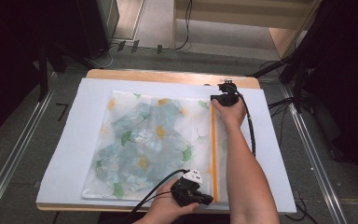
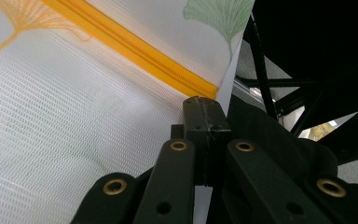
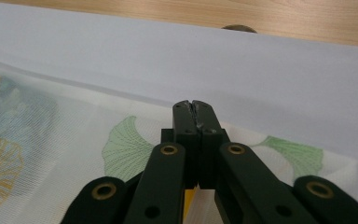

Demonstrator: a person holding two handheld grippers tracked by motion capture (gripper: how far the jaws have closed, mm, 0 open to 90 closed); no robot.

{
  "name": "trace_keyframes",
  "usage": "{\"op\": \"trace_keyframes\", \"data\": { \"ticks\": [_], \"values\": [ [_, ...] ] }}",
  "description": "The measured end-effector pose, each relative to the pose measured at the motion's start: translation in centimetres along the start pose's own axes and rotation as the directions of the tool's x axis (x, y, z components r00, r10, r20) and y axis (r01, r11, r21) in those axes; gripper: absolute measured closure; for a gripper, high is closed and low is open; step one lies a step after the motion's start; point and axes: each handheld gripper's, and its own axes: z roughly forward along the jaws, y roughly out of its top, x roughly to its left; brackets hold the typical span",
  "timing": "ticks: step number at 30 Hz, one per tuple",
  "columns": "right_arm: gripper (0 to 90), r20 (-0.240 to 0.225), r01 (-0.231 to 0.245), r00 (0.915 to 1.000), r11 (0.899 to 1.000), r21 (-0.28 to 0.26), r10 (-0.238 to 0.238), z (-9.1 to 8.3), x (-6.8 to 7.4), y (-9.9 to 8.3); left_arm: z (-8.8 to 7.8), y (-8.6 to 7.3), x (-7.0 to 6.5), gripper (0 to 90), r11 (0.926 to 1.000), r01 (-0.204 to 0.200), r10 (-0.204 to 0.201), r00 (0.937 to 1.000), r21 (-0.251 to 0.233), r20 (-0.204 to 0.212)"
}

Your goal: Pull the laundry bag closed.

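Mesh bag (image 1: 144,140) on sheet (image 1: 74,154) on table (image 1: 168,75); zipper (image 1: 213,154) along bag's rt edge.

Wooden table (image 1: 168,75), white sheet (image 1: 74,154) spread across its top, leaf-patterned mesh zip bag (image 1: 154,140) flat on the sheet

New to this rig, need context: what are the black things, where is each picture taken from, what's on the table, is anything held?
No robot here: a person holds hand-held tongs, one in each hand. The high view looks down on the table; the left tongs are at the near end of the orange zipper, the right tongs at its far end. The other two pictures come from cameras riding on each pair of tongs, looking along their black jaws. On the white sheet lies a mesh zip bag with leaf prints and folded fabric inside. Both jaws are shut at the bag's zipper edge; whether they pinch it I cannot tell.
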Motion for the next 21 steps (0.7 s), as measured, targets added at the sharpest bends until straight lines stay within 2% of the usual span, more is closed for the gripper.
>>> {"op": "trace_keyframes", "data": {
  "ticks": [2,4,5,7,9,11,13,14,15,16,17,18,19,21],
  "values": [
    [82.1,-0.005,0.002,1.0000,1.000,-0.002,-0.002,-0.1,0.5,-0.4,0.0,0.0,0.1,90.0,1.0000,0.005,-0.005,1.0000,-0.004,0.005],
    [70.6,-0.039,0.003,0.9992,1.000,-0.011,-0.003,-0.2,0.7,-0.8,0.0,0.0,0.1,90.0,1.0000,0.003,-0.003,1.0000,-0.004,0.005],
    [61.6,-0.044,0.021,0.9988,0.999,-0.024,-0.022,-0.5,0.9,-1.3,0.0,0.0,0.0,90.0,1.0000,-0.006,0.006,1.0000,-0.004,0.000],
    [58.6,-0.042,0.023,0.9988,0.999,-0.032,-0.024,-0.8,0.8,-1.6,0.0,-0.1,0.0,90.0,0.9999,-0.012,0.012,0.9999,-0.006,-0.006],
    [53.9,-0.049,0.018,0.9986,0.999,-0.051,-0.021,-1.5,0.6,-2.2,0.0,0.0,0.0,90.0,1.0000,0.000,0.000,1.0000,-0.006,0.005],
    [49.9,-0.071,0.005,0.9975,0.997,-0.073,-0.010,-2.3,0.4,-2.7,0.0,0.0,0.1,90.0,1.0000,0.007,-0.007,0.9999,-0.006,0.011],
    [43.4,-0.093,0.017,0.9954,0.996,-0.086,-0.025,-3.1,0.4,-3.4,-0.1,0.0,0.2,90.0,0.9999,0.009,-0.009,0.9999,-0.005,0.013],
    [41.0,-0.095,0.035,0.9945,0.995,-0.089,-0.043,-3.5,0.4,-3.7,-0.2,0.0,0.3,87.6,0.9997,0.020,-0.020,0.9990,-0.010,0.040],
    [33.9,-0.102,0.059,0.9924,0.994,-0.091,-0.068,-4.1,0.6,-4.4,-0.4,0.1,0.4,72.9,0.9995,0.025,-0.024,0.9986,-0.021,0.047],
    [29.6,-0.102,0.070,0.9917,0.993,-0.090,-0.079,-4.4,0.6,-4.8,-0.7,0.1,0.5,68.7,0.9991,0.028,-0.026,0.9986,-0.031,0.046],
    [29.6,-0.102,0.070,0.9917,0.993,-0.090,-0.079,-4.4,0.6,-4.8,-0.7,0.1,0.5,65.4,0.9991,0.028,-0.026,0.9986,-0.031,0.046],
    [22.1,-0.091,0.086,0.9914,0.993,-0.082,-0.094,-4.9,0.9,-5.8,-1.0,0.0,0.7,61.1,0.9979,0.031,-0.028,0.9983,-0.057,0.052],
    [19.8,-0.079,0.093,0.9920,0.993,-0.079,-0.099,-5.1,1.1,-6.3,-1.3,0.0,0.7,57.7,0.9954,0.035,-0.030,0.9983,-0.089,0.050],
    [19.1,-0.078,0.102,0.9911,0.991,-0.082,-0.108,-5.2,1.1,-6.6,-1.5,0.1,0.8,54.7,0.9945,0.031,-0.026,0.9986,-0.100,0.047]
  ]
}}
